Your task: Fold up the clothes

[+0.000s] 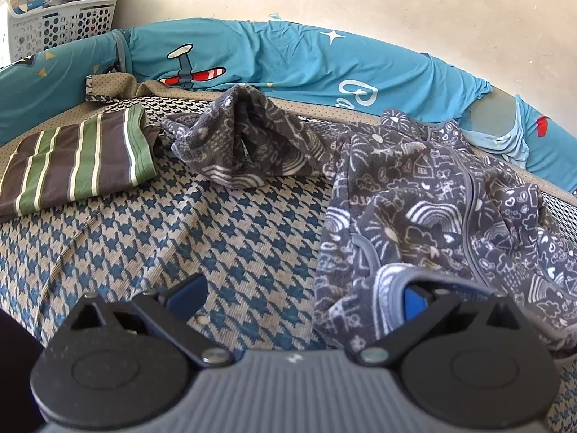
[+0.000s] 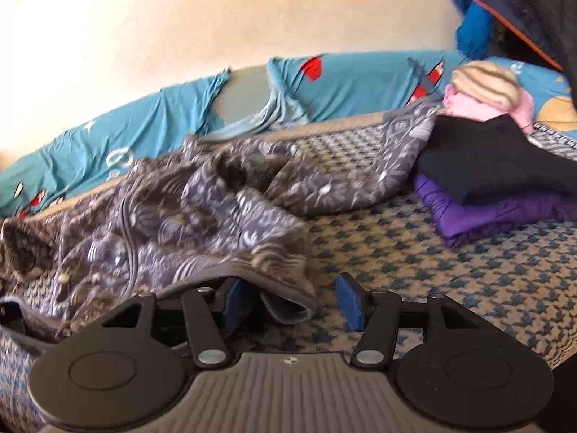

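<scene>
A grey fleece garment [image 1: 432, 216] with white doodle print lies crumpled on the houndstooth bed cover [image 1: 216, 238]; one of its limbs [image 1: 245, 144] stretches out to the left. My left gripper [image 1: 301, 297] stands wide open at the garment's near edge, its right pad [image 1: 414, 303] tucked against the grey hem and its left pad over bare cover. In the right wrist view the same garment [image 2: 187, 216] lies to the left. My right gripper [image 2: 292, 303] is open, with a folded bit of hem [image 2: 288, 306] between the jaws, beside the left pad [image 2: 234, 303] and apart from the right one.
A folded green-and-brown striped garment [image 1: 75, 158] lies at the left. A stack of folded black, purple and pink clothes [image 2: 497, 166] sits at the right. A blue printed bumper [image 1: 288, 57] runs along the wall, with a white laundry basket [image 1: 61, 21] in the corner. Jackets [image 2: 505, 0] hang at the upper right.
</scene>
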Tool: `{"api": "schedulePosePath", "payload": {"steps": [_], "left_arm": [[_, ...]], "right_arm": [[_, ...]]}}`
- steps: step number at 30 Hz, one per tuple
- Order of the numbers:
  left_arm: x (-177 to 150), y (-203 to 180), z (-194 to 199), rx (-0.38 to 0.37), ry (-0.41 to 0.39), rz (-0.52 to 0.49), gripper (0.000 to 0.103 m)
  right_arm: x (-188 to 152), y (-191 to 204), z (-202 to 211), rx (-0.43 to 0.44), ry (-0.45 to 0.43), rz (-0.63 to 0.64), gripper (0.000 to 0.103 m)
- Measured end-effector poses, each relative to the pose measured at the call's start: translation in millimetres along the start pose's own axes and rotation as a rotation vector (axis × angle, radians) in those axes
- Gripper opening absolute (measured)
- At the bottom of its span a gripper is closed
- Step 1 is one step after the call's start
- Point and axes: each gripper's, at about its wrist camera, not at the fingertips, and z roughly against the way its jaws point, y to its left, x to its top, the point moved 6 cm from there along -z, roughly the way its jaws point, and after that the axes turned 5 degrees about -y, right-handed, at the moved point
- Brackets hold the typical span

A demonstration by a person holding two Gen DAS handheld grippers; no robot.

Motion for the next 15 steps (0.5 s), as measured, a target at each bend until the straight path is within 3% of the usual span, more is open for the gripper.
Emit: {"api": "schedulePosePath", "payload": {"steps": [3, 11, 15], "left_arm": [[0.0, -0.7, -0.2, 0.005, -0.003, -0.003, 0.103], [0.3, 4.0, -1.5, 0.038, 0.000, 0.019, 0.103], [-5.7, 2.5, -5.4, 0.021, 0.025, 0.028, 0.103]], "right_arm": [[3.8, 0.1, 2.6, -0.006, -0.032, 0.010, 0.055], [1.9, -3.6, -4.7, -0.089, -0.028, 0.025, 0.055], [-0.8, -1.5, -14.9, -0.082, -0.006, 0.029, 0.055]]}}
